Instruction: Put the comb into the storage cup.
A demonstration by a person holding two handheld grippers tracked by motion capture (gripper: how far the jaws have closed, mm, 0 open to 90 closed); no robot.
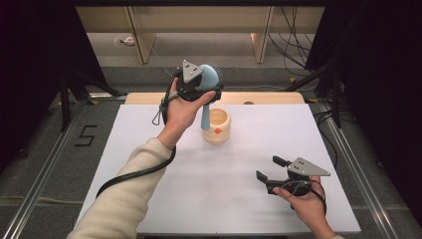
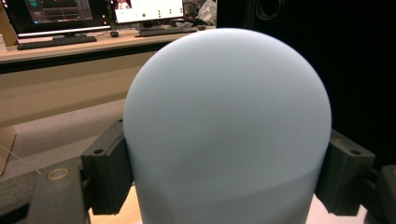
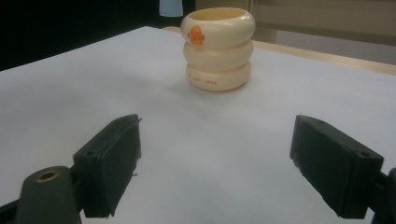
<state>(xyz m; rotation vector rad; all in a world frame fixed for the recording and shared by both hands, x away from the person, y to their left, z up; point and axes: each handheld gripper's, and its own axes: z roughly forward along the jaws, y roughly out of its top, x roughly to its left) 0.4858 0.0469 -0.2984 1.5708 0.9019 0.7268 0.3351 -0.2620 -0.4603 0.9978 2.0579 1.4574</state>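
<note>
While the left gripper clamps the blue brush over the cream holder at twelve o'clock, the right gripper waits at four o'clock, jaws apart.

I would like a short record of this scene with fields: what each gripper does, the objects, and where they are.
left gripper: shut on the blue brush, clamped at its round head, lifted above the table
brush handle: hangs down, its tip over the cup's rim in the high view
right gripper: open, holding nothing, low over the near right part of the table
cream cup: upright, ribbed in three rings, orange mark on its side, far centre of the table
white table: bare around the cup
</note>
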